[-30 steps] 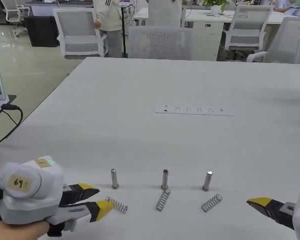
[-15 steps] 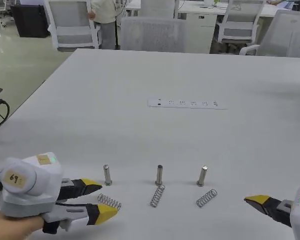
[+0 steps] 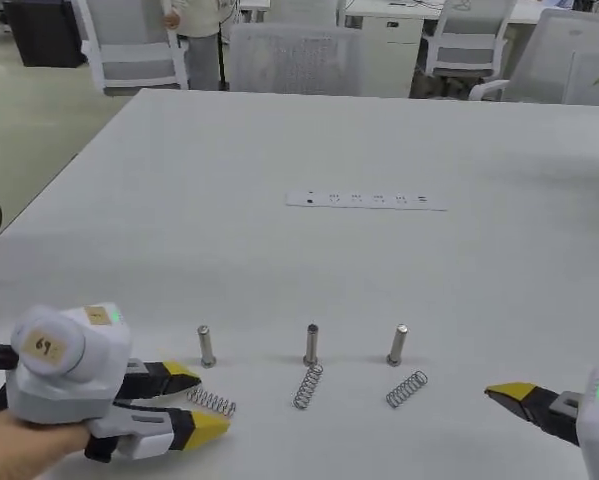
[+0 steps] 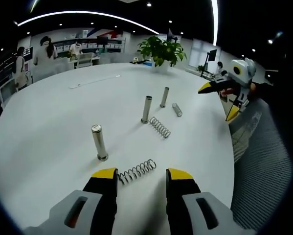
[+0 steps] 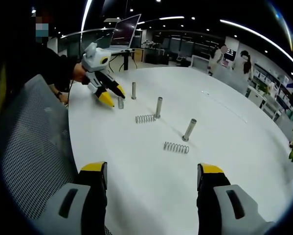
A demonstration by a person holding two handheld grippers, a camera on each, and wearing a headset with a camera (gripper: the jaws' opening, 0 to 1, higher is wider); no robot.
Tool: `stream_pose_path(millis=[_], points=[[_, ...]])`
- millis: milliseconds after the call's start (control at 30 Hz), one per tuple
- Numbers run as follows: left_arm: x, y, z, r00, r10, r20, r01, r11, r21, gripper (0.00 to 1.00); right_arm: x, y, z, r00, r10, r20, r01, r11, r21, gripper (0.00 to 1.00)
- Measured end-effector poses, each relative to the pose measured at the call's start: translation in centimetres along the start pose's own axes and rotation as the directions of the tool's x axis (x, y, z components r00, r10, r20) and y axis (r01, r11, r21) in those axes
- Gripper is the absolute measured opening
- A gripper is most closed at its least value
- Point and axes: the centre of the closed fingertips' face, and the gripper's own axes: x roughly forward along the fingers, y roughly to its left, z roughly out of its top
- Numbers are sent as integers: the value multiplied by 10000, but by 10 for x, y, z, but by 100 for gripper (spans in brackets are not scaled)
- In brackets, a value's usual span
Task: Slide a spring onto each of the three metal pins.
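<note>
On the white tabletop [image 3: 399,270] three short silver metal pins stand upright in a row: L pin [image 3: 206,345], mid pin [image 3: 311,343], R pin [image 3: 398,343]. A small coiled steel spring lies flat just in front of each, i.e. L spring [image 3: 211,402], mid spring [image 3: 307,386], R spring [image 3: 407,389], none on a pin yet. The left tool [image 4: 142,174], white body w/ black jaws & yellow tips, has its jaws moderately apart, w/ the L spring lying loose betw. the tips, not pinched; the right tool [image 5: 151,168], same make, is spread wide & holds nothing, well apart from the R spring.
</note>
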Motion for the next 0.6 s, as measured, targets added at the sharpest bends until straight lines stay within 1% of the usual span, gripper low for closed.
stream_pose_path(millis=[200,300,367,433,533,600], points=[[-6,-6,-12,9997,166,-185,-165,9998,55,28,0,1,1,10000,54,26,-54,10000,-48,74],[-11,-9,-16,9996,259,-134,-259,9997,17,25,1,2,2,9999,109,30,-109,9999,-121,74],[-13,-9,-17,9993,352,-138,-352,9994,4,23,1,3,2,9999,133,45,-132,9998,-138,74],[-16,-10,-18,9990,428,-100,-428,9991,-17,19,1,3,2,9999,147,43,-146,9998,-162,74],[-17,-12,-17,9990,437,-39,-437,9990,-34,18,1,4,3,9998,183,46,-182,9996,-203,74],[-18,-15,-16,9991,429,43,-429,9990,127,15,1,4,3,9998,197,53,-196,9996,-191,74]])
